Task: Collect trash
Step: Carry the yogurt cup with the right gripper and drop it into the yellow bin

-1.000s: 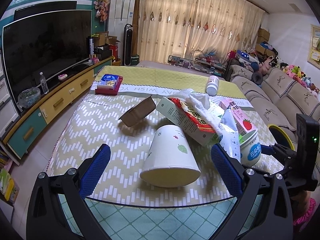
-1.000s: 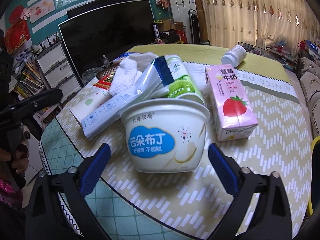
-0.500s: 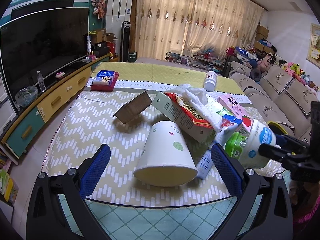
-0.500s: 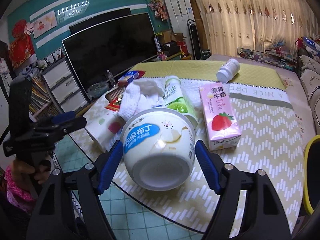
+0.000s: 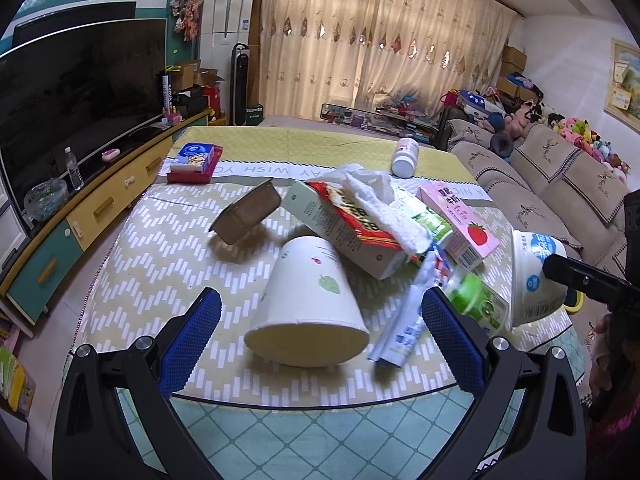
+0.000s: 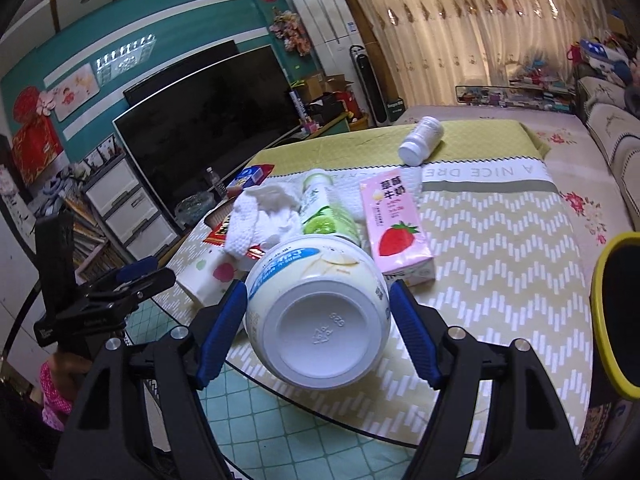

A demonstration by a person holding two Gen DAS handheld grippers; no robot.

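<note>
My right gripper [image 6: 318,320] is shut on a white pudding tub [image 6: 320,316] with a blue label, held tilted above the table's near edge, base toward the camera. The tub also shows in the left wrist view [image 5: 534,280]. My left gripper [image 5: 316,328] is open, fingers either side of a white paper cup [image 5: 308,304] lying on its side. Behind lie a red-and-white carton [image 5: 344,232], crumpled tissue [image 5: 380,204], a pink strawberry milk box [image 6: 394,220], a green bottle [image 6: 324,212] and a plastic wrapper [image 5: 404,320].
A brown cardboard tray [image 5: 248,212] lies left of the pile. A white pill bottle [image 6: 422,140] and a red tissue box [image 5: 192,162] sit at the far side. A yellow-rimmed bin [image 6: 616,312] stands right of the table. A TV cabinet [image 5: 80,216] runs along the left, a sofa [image 5: 560,184] along the right.
My right gripper closed on the pudding tub, lifted it off the table and tipped it base-first toward the camera. My left gripper moved slightly closer to the paper cup.
</note>
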